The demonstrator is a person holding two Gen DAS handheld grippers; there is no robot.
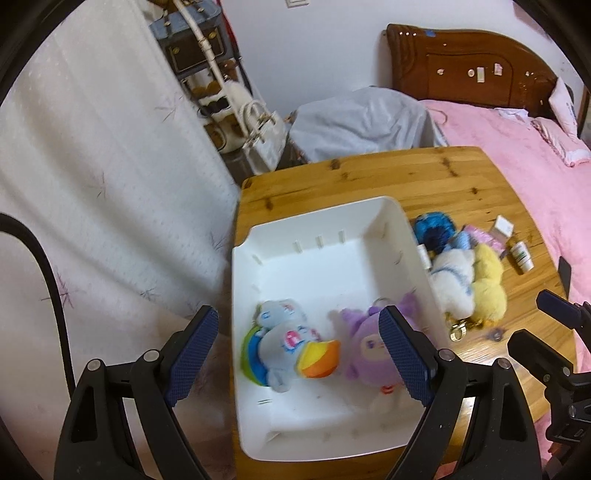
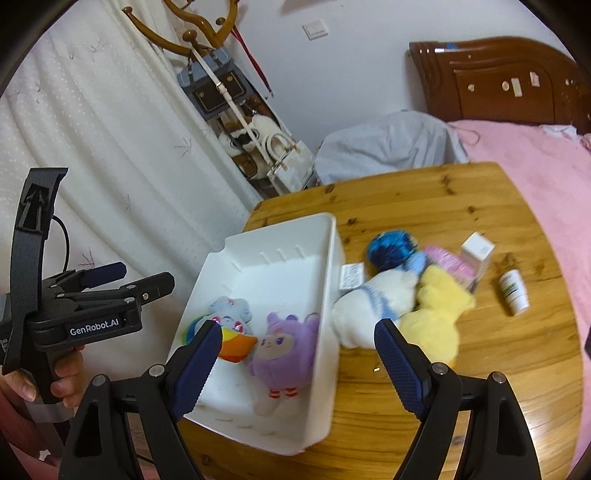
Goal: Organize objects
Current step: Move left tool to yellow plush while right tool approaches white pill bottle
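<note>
Wooden table (image 2: 424, 206): purple plush (image 2: 284, 347) lies in bin (image 2: 325, 387), beneath spread fingers (image 2: 197, 363).

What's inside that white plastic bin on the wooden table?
Two plush toys lie in the white plastic bin: a pale blue one with a rainbow-coloured part and a purple one with a keyring. The rest of the bin floor shows bare; the left gripper's finger hides part of the purple toy.

This is a bedroom in a home. A bed with a pink quilted cover (image 1: 517, 158) and a carved dark wooden headboard (image 1: 465, 66) stands beside the pine tabletop (image 2: 424, 206). White patterned curtains (image 2: 92, 140) hang along one side, and a bentwood coat stand (image 2: 192, 33) in the corner carries handbags (image 2: 218, 88) against a plain white wall with a light switch (image 2: 315, 28).
</note>
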